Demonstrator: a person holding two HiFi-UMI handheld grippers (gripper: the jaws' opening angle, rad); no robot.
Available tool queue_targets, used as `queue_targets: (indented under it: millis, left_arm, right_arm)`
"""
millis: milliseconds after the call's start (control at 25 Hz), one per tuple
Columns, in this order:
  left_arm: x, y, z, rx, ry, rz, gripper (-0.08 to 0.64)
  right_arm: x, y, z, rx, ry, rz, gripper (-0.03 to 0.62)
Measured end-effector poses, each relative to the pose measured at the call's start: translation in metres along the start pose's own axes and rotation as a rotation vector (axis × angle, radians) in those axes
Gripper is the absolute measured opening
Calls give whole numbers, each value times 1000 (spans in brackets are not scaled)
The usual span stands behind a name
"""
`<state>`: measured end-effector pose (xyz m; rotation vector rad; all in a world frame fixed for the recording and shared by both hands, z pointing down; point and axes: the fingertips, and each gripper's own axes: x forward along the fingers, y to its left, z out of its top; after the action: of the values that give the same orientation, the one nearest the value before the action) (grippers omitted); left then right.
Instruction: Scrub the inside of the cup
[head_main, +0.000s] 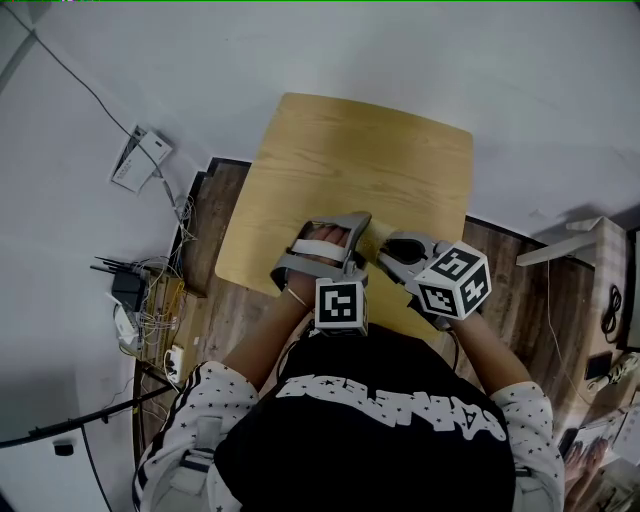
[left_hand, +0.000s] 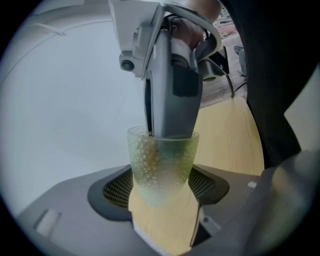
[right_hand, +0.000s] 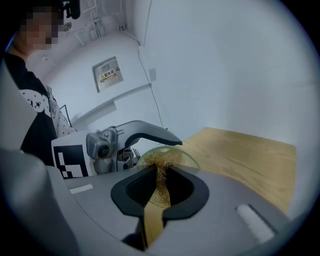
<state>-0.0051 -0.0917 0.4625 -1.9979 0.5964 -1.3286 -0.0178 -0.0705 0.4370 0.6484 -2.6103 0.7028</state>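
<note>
A translucent green cup (left_hand: 161, 162) with a dimpled wall sits between the jaws of my left gripper (left_hand: 162, 189), which is shut on it. My right gripper (right_hand: 159, 194) is shut on a wooden-handled brush (right_hand: 151, 220); its tan bristles (right_hand: 161, 167) reach into the cup's mouth (right_hand: 172, 156). In the left gripper view the right gripper (left_hand: 172, 90) comes down from above, its tips inside the rim. In the head view both grippers, left (head_main: 345, 240) and right (head_main: 400, 255), meet over the near edge of the wooden table (head_main: 340, 150), and the cup is mostly hidden between them.
The small table has rounded corners and stands against a white wall. On the floor at the left lie a router and tangled cables (head_main: 135, 295). A white shelf piece (head_main: 565, 245) stands at the right. A wall sign (right_hand: 108, 74) shows in the right gripper view.
</note>
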Motion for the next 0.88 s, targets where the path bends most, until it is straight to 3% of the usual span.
queue_targets:
  millis: [160, 440, 880]
  left_arm:
    - [0, -2, -6, 14, 20, -5, 347]
    - [2, 3, -11, 32, 25, 17, 347]
    - [6, 1, -17, 83, 50, -1, 347]
  right_arm:
    - [2, -1, 2, 98, -32, 31, 49]
    - [5, -6, 11, 350, -125, 102, 49]
    - [1, -14, 21, 615, -236, 203, 49]
